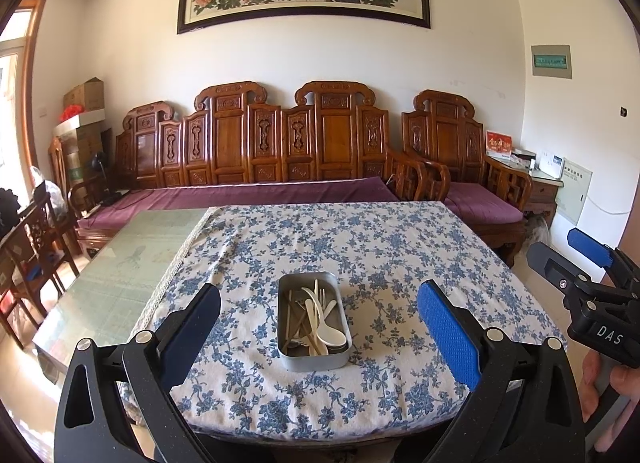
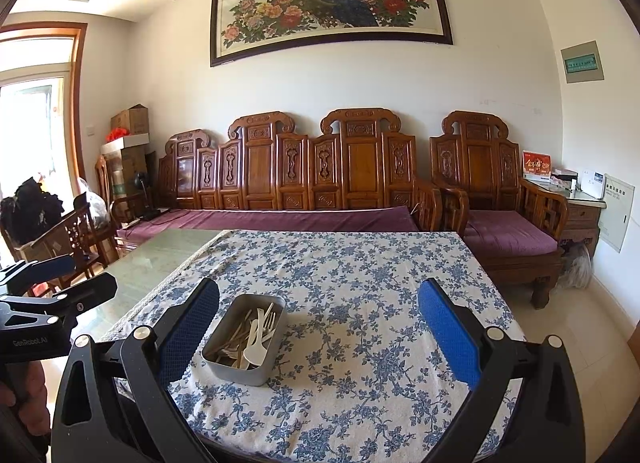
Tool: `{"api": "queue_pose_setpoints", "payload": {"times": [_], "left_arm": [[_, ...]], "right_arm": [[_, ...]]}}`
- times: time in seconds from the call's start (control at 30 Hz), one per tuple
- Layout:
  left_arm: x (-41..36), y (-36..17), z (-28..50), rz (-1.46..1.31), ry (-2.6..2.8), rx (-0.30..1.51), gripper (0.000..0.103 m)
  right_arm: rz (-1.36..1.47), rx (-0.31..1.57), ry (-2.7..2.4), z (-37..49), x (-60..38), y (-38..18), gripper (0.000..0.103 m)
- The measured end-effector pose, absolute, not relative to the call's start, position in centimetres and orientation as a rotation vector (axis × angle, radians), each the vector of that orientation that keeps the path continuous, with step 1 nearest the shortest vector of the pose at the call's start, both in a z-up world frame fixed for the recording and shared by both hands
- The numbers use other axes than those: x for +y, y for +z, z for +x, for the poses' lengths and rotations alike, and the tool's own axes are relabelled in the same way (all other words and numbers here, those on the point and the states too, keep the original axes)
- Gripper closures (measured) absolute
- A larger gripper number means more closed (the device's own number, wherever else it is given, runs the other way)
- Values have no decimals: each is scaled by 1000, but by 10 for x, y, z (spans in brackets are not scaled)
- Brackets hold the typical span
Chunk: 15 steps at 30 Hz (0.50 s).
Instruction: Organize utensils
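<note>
A: What's in front of you, going left to right?

B: My left claw [image 1: 318,327] is spread wide, holding nothing, its blue pads [image 1: 448,337] well apart above the near edge of the table [image 1: 400,255]. Framed between them sits the metal tin [image 1: 314,321], at about twelve o'clock from that claw.

A: Describe the tin.

B: A shallow, dull grey rectangular box with rounded corners, long side running away from me. Inside lies a loose jumble of utensils [image 1: 316,317]: pale cream spoons and forks crossing over thin wooden-coloured sticks, with one white spoon [image 1: 332,333] bowl-down toward the near right corner. I can't tell how many pieces there are.

A: And your other side?

B: My right claw [image 2: 318,327] is also wide and empty. From it the tin [image 2: 244,339] sits at roughly eleven o'clock, just beside its left finger [image 2: 188,331], apart from it.

A: What's the tin resting on?

B: A white cloth with blue flowers [image 2: 360,303], covering most of the table; at nine o'clock a green glass surface [image 1: 120,263] shows bare.
</note>
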<state>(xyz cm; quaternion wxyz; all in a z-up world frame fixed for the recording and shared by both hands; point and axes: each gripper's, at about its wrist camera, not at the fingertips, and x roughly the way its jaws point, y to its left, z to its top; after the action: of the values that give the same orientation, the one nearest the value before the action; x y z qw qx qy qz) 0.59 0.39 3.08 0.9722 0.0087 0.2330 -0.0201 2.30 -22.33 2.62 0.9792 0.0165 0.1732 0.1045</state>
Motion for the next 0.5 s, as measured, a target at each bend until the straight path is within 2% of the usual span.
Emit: {"api": "queue_pose_setpoints", "payload": {"times": [0.5], "left_arm": [[-1,34,1,17,-37,455,8]], "right_arm": [[34,349,209,23,-222,27,3]]}}
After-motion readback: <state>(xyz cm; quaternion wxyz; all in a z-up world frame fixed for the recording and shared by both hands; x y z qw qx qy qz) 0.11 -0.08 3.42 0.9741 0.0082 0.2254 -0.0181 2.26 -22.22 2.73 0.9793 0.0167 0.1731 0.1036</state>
